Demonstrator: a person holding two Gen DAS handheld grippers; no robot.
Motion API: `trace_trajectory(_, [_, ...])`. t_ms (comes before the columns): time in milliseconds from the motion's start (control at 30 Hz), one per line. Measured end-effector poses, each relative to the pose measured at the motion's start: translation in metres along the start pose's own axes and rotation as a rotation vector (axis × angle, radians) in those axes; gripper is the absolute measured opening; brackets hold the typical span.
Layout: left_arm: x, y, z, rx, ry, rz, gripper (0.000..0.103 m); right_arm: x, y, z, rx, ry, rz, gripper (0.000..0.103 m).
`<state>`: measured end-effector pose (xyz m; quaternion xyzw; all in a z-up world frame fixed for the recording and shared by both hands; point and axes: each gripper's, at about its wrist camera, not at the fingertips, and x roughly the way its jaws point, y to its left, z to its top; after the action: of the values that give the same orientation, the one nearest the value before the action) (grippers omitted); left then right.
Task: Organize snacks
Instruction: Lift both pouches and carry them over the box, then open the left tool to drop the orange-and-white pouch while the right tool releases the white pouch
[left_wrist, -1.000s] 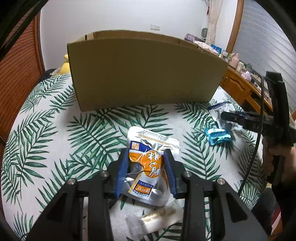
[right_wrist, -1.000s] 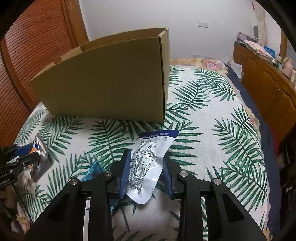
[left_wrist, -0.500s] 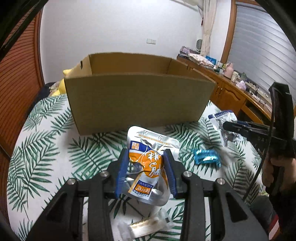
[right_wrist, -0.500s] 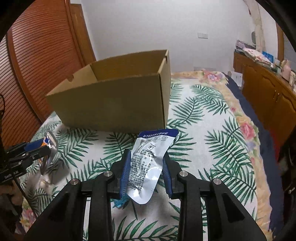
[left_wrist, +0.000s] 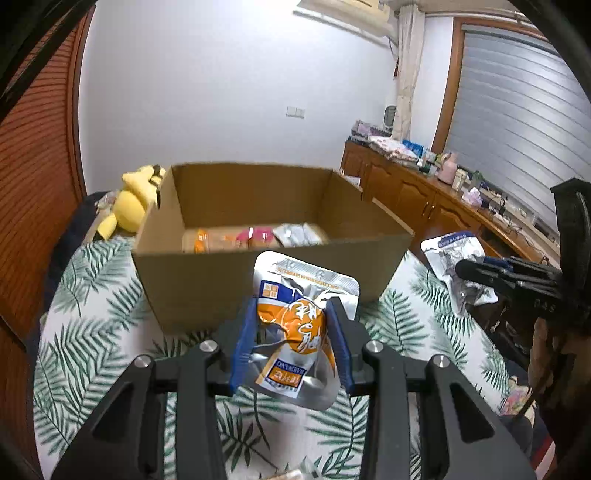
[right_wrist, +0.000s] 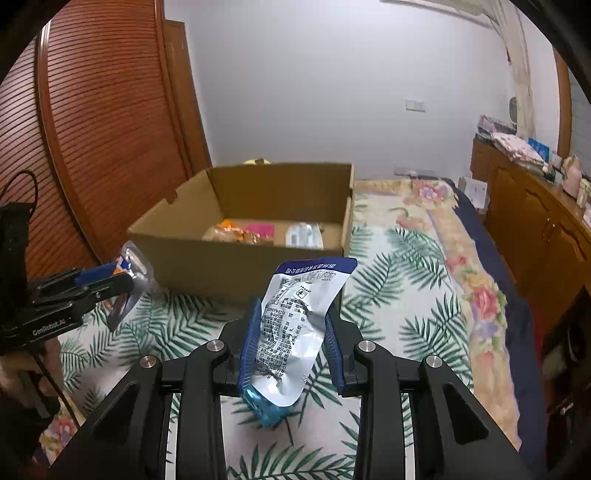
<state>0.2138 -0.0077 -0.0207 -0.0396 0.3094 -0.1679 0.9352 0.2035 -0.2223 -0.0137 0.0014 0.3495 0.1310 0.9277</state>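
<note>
My left gripper (left_wrist: 291, 339) is shut on an orange and silver snack pouch (left_wrist: 301, 325), held above the bed in front of the open cardboard box (left_wrist: 221, 280). My right gripper (right_wrist: 291, 343) is shut on a blue and silver snack pouch (right_wrist: 295, 317), held off to the box's right. The box (right_wrist: 207, 258) holds several snacks: an orange pack (left_wrist: 207, 242), a pink one (left_wrist: 255, 234) and a silver one (left_wrist: 299, 232). Each gripper shows in the other's view: the right (left_wrist: 476, 266), the left (right_wrist: 110, 280).
A teal wrapped snack (right_wrist: 267, 410) lies on the palm-leaf bedspread (right_wrist: 388, 277) under my right gripper. A yellow plush toy (left_wrist: 135, 203) sits behind the box's left corner. A wooden sideboard (left_wrist: 424, 199) with clutter runs along the right. A slatted wooden door (right_wrist: 92, 147) stands at left.
Both grippers have risen with their pouches. The box's inside and the snacks in it now show, where before only its outer wall showed.
</note>
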Motion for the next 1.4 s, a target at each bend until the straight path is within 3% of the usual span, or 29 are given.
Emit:
trace_trajectory(400, [0.005,0.01,0.058,0.019,-0.059,0.001,0.037,-0.005,0.016,0.05,-0.062,-0.026,-0.008,0.032])
trace_trajectory(700, [0.044,0.027,0.093,0.041,-0.047,0.032,0.037,0.032,0.018,0.073,-0.063,-0.009,0.02,0.032])
trace_trajectory(1067, [0.112,0.055,0.106,0.005,0.036,0.034,0.037,0.085,0.02,0.087,-0.052,0.02,0.075,0.032])
trace_trajectory(1400, [0.139,0.059,0.1,0.005,0.071,0.048,0.038,0.138,0.018,0.086,-0.054,0.078,0.068,0.032])
